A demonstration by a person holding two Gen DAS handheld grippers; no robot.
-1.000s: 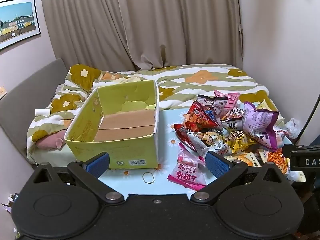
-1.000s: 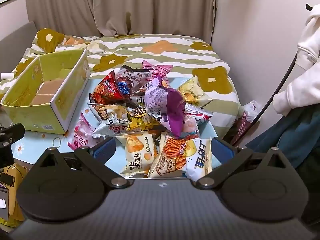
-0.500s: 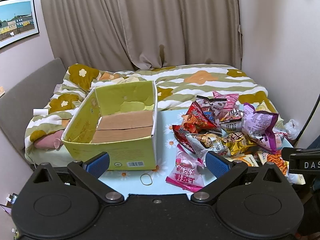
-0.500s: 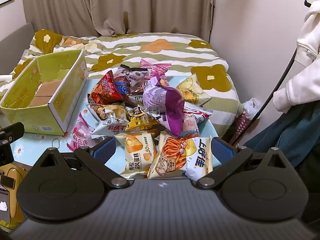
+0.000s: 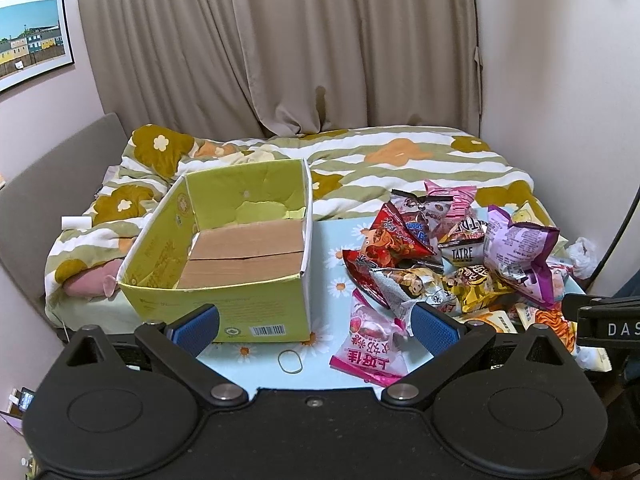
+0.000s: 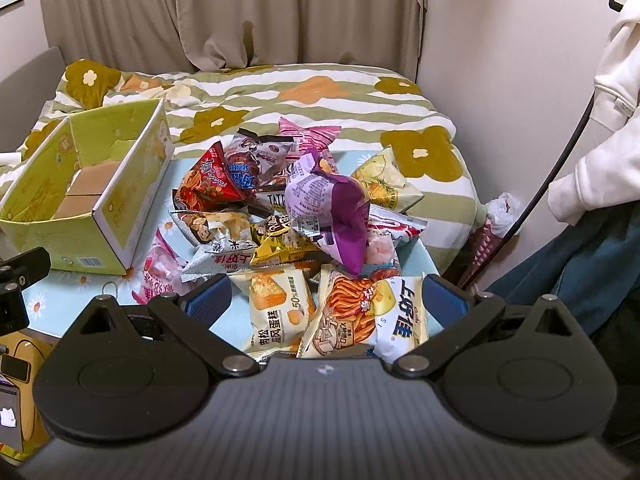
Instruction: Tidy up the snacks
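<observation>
Left gripper (image 5: 314,326) and right gripper (image 6: 326,300): jaws spread wide, holding nothing. Snack pile (image 6: 304,216) lies beside the green box (image 5: 224,248).

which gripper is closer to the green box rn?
Left. The left gripper sits just in front of the green box, jaws open; the right gripper faces the snack pile, box off to its left.

Home bedroom: bed (image 5: 400,160) with floral duvet mid-frame, drawn curtains (image 5: 280,48) behind, framed picture (image 5: 32,36) upper left.
</observation>
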